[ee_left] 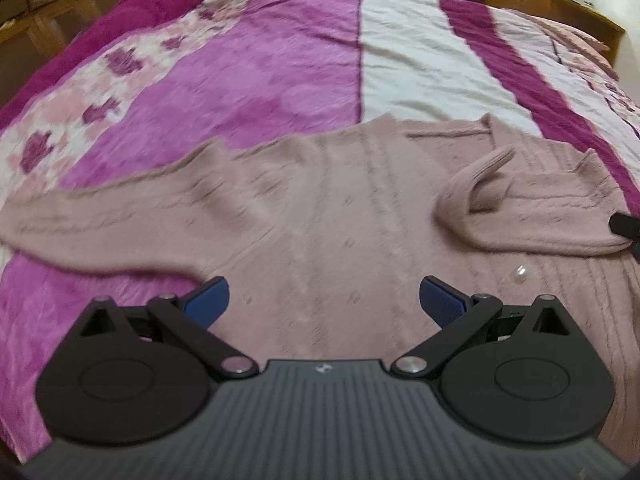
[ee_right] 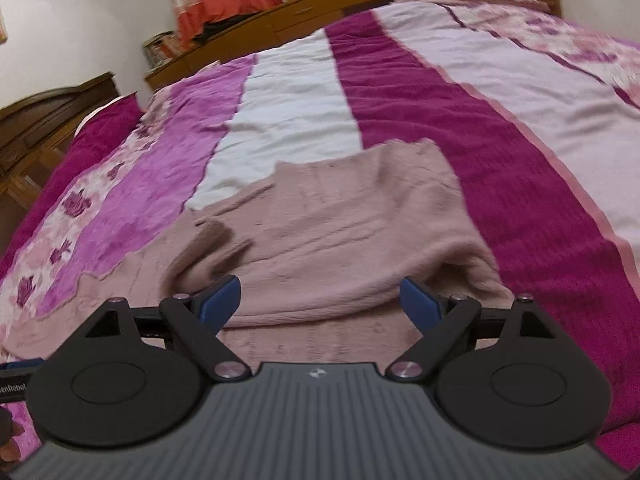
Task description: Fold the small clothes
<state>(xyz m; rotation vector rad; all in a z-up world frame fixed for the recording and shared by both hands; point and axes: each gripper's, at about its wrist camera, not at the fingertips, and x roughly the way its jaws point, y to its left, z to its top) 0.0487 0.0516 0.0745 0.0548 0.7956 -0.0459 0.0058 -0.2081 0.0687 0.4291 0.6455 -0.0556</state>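
A dusty-pink knitted sweater (ee_left: 320,208) lies flat on the bed. Its left sleeve (ee_left: 100,216) stretches out to the left. Its right sleeve (ee_left: 532,208) is folded back over the body. My left gripper (ee_left: 324,300) is open and empty, low over the sweater's body. In the right wrist view the folded sleeve (ee_right: 340,232) lies across the sweater in front of my right gripper (ee_right: 320,300), which is open and empty just above the knit. A black tip of the right gripper (ee_left: 624,226) shows at the left wrist view's right edge.
The bed carries a striped bedspread (ee_left: 248,80) in magenta, pink and white. A small clear button (ee_left: 520,274) sits on the sweater. A wooden headboard and cabinets (ee_right: 320,4) stand beyond the bed, with a dark wooden dresser (ee_right: 48,116) at left.
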